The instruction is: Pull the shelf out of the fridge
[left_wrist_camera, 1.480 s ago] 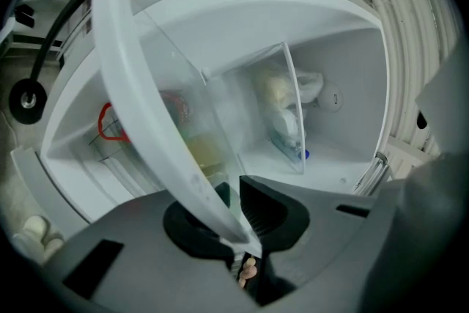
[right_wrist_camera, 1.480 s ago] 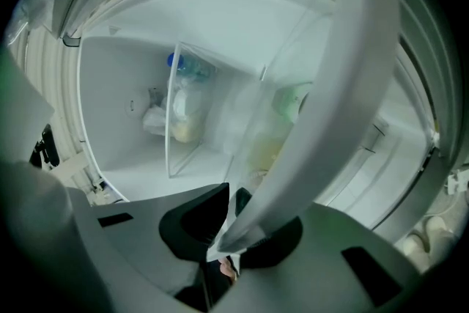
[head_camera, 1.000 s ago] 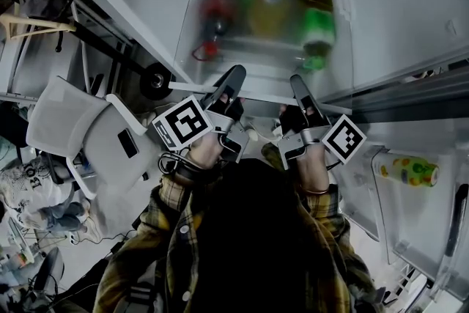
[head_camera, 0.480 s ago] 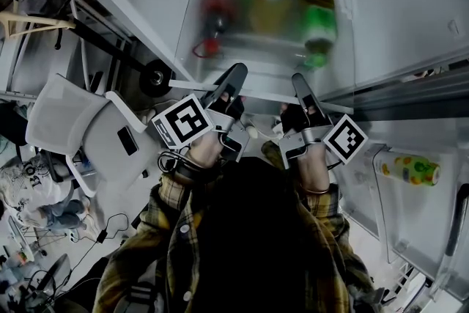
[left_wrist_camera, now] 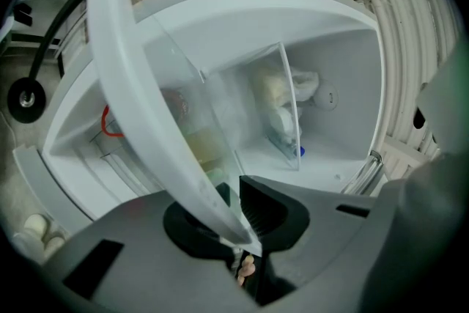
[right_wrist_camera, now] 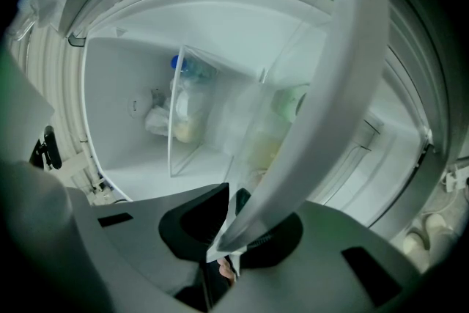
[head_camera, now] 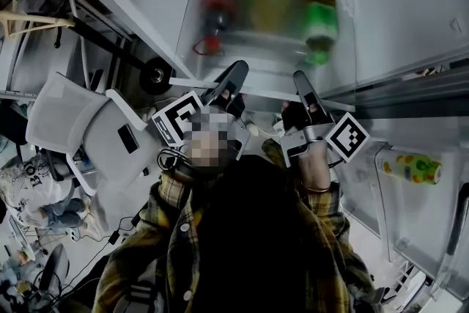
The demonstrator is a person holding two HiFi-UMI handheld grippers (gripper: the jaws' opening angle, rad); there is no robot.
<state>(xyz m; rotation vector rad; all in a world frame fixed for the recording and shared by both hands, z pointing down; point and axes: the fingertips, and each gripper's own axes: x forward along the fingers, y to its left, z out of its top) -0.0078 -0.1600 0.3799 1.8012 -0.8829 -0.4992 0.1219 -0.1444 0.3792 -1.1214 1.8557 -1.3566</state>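
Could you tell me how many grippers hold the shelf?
2: the left gripper on the front edge of the shelf, toward its left; the right gripper toward its right.

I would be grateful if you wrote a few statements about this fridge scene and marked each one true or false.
1. The left gripper and the right gripper are both shut on the front edge of the shelf. True.
2. The shelf is empty. False: a green bottle and others lie in it.
3. In the head view, a yellow bottle lies outside the shelf, off to its right. True.
4. In the head view, the chair is at the right of the person. False: it is at the left.
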